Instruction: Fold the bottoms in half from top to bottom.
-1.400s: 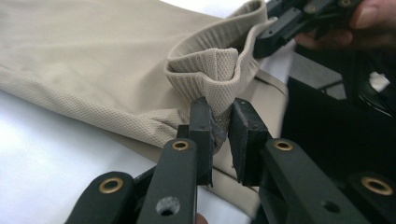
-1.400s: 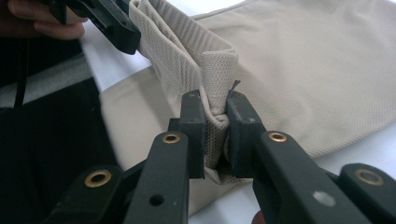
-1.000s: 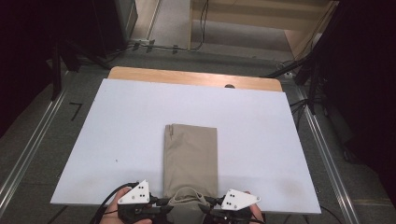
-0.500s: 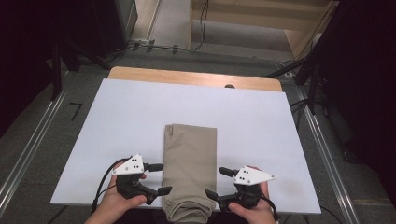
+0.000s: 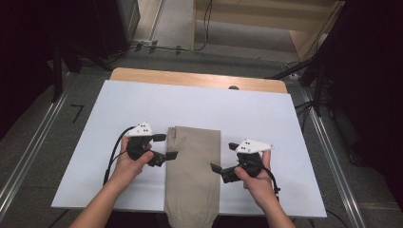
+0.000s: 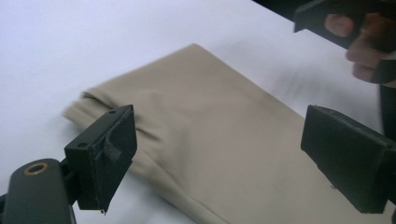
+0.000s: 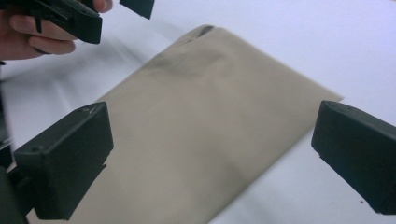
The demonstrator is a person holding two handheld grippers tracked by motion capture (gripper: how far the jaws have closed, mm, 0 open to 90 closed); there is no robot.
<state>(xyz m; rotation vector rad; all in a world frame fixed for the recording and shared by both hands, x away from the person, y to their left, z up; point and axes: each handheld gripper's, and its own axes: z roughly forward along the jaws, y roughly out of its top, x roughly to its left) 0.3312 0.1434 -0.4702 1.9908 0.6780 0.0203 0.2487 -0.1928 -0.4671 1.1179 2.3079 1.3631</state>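
High cam above table [image 5: 119, 102], facing fwd/down; gripper cams close behind fingers [image 6: 105, 154], both sharing tan folded cloth [image 5: 192, 166].

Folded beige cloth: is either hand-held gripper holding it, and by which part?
Neither. The left hand-held gripper and right hand-held gripper flank the folded beige cloth, jaws just opened, nothing between them.
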